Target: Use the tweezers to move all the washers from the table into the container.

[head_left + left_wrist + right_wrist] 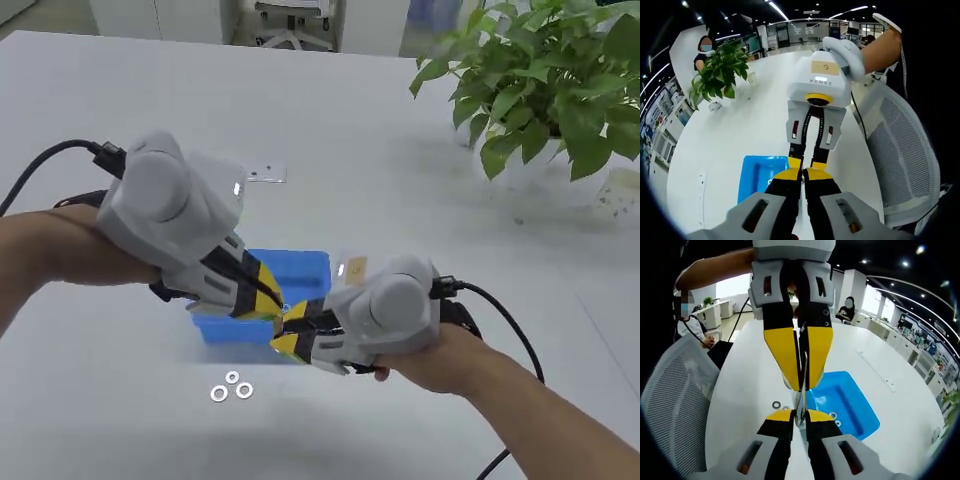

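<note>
My left gripper (277,304) and right gripper (287,330) meet tip to tip over the near edge of the blue container (300,264). In the right gripper view, thin metal tweezers (801,404) run from my right gripper (800,416) up into the left gripper (802,386), and both are shut on them. Three washers (232,387) lie together on the white table in front of the container. Two washers (835,418) rest inside the container (866,407). In the left gripper view my left gripper (802,174) faces the right gripper (807,163).
A potted plant (540,80) stands at the back right of the table. A small white card (265,175) lies behind the container. A mesh chair (900,150) is at the table's near side. Cables trail from both grippers.
</note>
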The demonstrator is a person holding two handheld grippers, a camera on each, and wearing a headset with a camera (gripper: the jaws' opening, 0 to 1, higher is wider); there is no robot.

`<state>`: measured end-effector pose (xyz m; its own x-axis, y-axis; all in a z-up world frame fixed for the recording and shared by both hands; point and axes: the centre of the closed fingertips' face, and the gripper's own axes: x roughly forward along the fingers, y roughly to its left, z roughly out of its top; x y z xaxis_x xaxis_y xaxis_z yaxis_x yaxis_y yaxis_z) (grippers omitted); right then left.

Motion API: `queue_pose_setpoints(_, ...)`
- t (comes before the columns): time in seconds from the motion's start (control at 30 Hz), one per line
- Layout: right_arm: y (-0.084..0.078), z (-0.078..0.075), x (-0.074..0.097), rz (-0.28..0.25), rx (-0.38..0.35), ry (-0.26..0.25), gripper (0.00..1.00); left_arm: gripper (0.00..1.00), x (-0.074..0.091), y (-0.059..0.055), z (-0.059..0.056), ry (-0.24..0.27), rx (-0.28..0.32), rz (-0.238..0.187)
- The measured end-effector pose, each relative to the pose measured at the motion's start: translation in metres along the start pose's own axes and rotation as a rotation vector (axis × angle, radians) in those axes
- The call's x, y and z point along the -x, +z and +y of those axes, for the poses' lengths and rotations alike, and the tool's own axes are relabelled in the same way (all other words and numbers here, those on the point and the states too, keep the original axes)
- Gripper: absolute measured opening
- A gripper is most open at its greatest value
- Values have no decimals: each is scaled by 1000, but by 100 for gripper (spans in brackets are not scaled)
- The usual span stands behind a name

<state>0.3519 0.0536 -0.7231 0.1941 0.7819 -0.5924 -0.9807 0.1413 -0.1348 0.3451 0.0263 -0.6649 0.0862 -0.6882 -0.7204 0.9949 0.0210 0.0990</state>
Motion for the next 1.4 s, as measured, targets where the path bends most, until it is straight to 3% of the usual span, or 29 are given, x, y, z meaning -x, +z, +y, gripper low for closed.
queue_pose_setpoints(0.37,14,-12,1,-8,22,-4,11,6,10,5,10,16,-10,1)
queue_pose_setpoints(0.7,25,-29,-2,-23,42,-10,11,6,19,8,27,48,-24,-2)
queue_pose_setpoints(1.4,21,-53,-32,-26,51,9,11,6,15,-20,55,78,-6,21)
